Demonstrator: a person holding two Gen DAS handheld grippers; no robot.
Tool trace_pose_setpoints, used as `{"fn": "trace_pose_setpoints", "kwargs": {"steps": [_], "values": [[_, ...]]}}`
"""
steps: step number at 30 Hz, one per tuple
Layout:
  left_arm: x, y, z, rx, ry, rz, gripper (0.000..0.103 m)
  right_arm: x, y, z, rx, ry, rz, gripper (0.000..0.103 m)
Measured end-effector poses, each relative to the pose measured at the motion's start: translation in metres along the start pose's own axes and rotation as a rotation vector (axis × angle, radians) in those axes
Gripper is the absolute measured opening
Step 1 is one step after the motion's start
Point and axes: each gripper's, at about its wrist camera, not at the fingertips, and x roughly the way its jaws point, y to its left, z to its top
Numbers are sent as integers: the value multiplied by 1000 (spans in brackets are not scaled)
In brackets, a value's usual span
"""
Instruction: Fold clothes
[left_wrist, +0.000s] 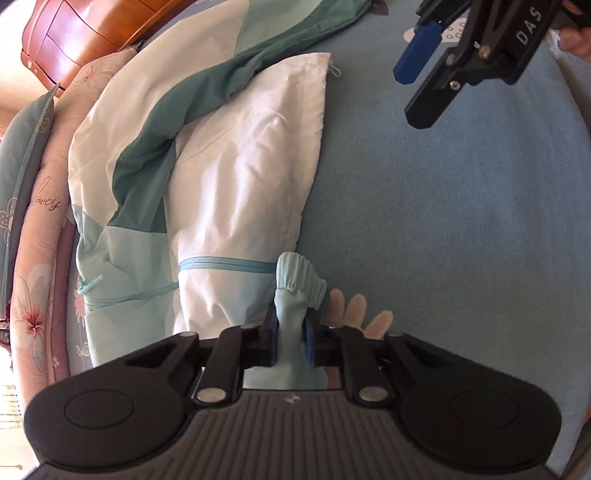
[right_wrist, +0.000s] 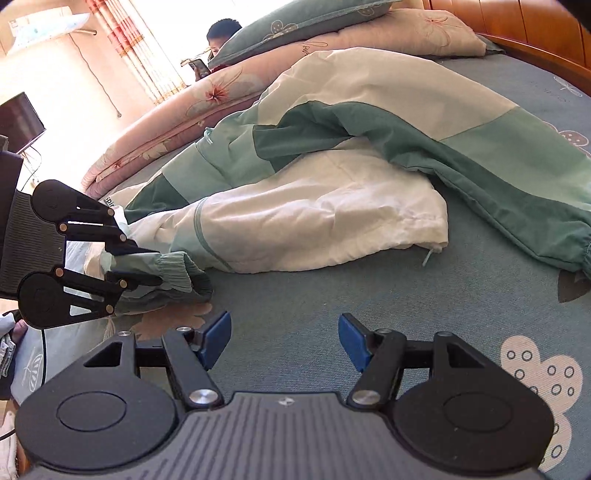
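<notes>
Bare blue bedsheet (right_wrist: 332, 295) open ahead of the right gripper (right_wrist: 284, 341), crumpled jacket (right_wrist: 314, 206) blocking beyond, pink quilt (right_wrist: 177, 122) and pillows (right_wrist: 295, 29) walling the far side

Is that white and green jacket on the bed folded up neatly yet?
Not yet. The jacket lies rumpled, one sleeve stretched across the bed; the left gripper pinches the other cuff.

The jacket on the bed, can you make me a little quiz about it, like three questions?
1. True or false: the left tool is shut on the jacket's cuff.
2. What does the right tool hold? A) a sleeve B) nothing C) a pillow
3. Fill in: the jacket lies on a blue ___.

Key: 1 true; 2 B; 3 bed.
</notes>
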Motion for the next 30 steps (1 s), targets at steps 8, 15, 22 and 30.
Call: {"fn": "trace_pose_setpoints", "kwargs": {"steps": [8,15,22,30], "values": [[-43,13,-69,-153,23,-83,5,10,7,-3,10,30,45,69],[-84,50,-174,-521,-12,-159,5,33,48,-4,-36,71,99,69],[-76,61,-272,-722,97,-96,7,46,89,-6,-112,107,119,69],[-70,80,-355,-942,216,106,16,51,108,-5,-152,126,96,69]]}}
